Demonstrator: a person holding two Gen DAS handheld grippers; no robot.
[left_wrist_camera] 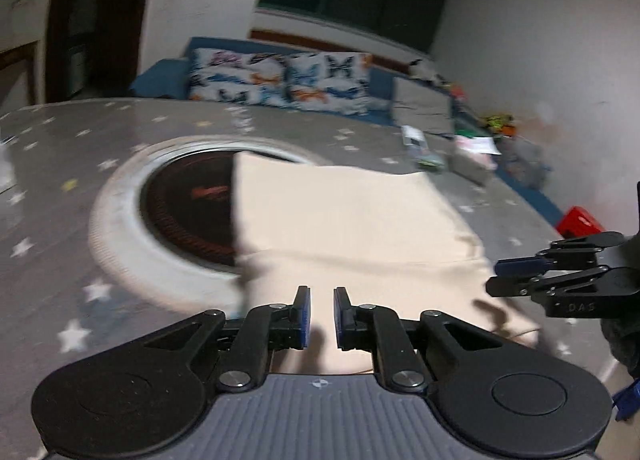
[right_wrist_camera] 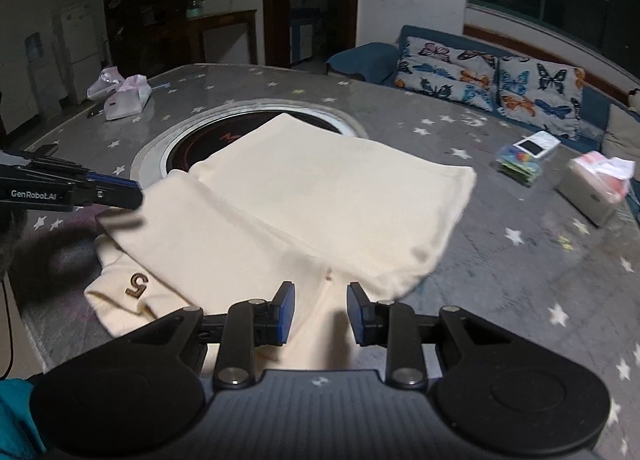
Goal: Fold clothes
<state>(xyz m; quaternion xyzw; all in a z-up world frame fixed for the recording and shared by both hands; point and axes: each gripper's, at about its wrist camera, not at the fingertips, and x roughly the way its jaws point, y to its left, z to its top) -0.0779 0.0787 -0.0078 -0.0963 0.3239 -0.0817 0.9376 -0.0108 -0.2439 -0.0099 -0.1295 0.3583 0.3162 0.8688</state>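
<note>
A cream garment (right_wrist_camera: 304, 220) lies folded on the grey star-patterned surface (right_wrist_camera: 500, 260), its far end lapping over the round dark hob (right_wrist_camera: 192, 148) set in a pale ring at the middle. A brown "5" mark (right_wrist_camera: 138, 285) shows on the near left corner of the cloth. The left tool (left_wrist_camera: 320, 316) hangs just above the near edge of the garment with a narrow gap between its blue pads and nothing between them. The right tool (right_wrist_camera: 320, 312) sits over the near right part of the cloth, its fingers somewhat wider apart, also gripping nothing. In the right view the left tool (right_wrist_camera: 120, 196) reaches in from the left, its tip at the garment's left edge. A tissue box (right_wrist_camera: 592, 196) and a small packet (right_wrist_camera: 520, 164) stand well apart to the right, plastic bags (right_wrist_camera: 124, 96) at the far left, and a blue sofa with butterfly cushions (right_wrist_camera: 488, 76) lies beyond.
</note>
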